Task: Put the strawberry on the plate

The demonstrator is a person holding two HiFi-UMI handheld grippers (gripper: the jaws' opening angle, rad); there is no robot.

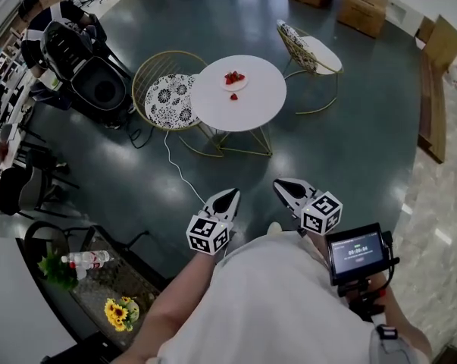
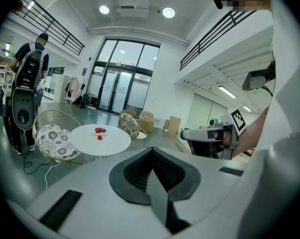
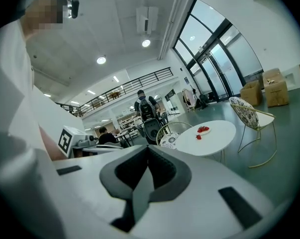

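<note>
Close under the head camera, the left gripper (image 1: 229,195) and the right gripper (image 1: 282,183) are held side by side in front of the person's body, both aimed at the table (image 1: 258,108). In each gripper view the jaws are seen pressed together with nothing between them (there is judged to be no reason to part them at this range).

The strawberry (image 1: 233,96) that is to be moved lies alone on the bare white tabletop, just on the near side of the plate (image 1: 242,86) and apart from it. Several other strawberries (image 1: 233,76) are already gathered on that plate, so only this loose one appears to be left.

A chair (image 1: 167,97) with a patterned cushion is tucked against the table's left side, and a second chair (image 1: 310,50) stands apart at the far right. The near edge of the table is thus left open for an approach.

A wide stretch of dark floor (image 1: 349,150) separates the grippers from the table, so the pick is judged not yet begun. A pale cable (image 1: 179,167) is laid across that floor from the left chair toward the person, and it may need to be stepped around.
</note>
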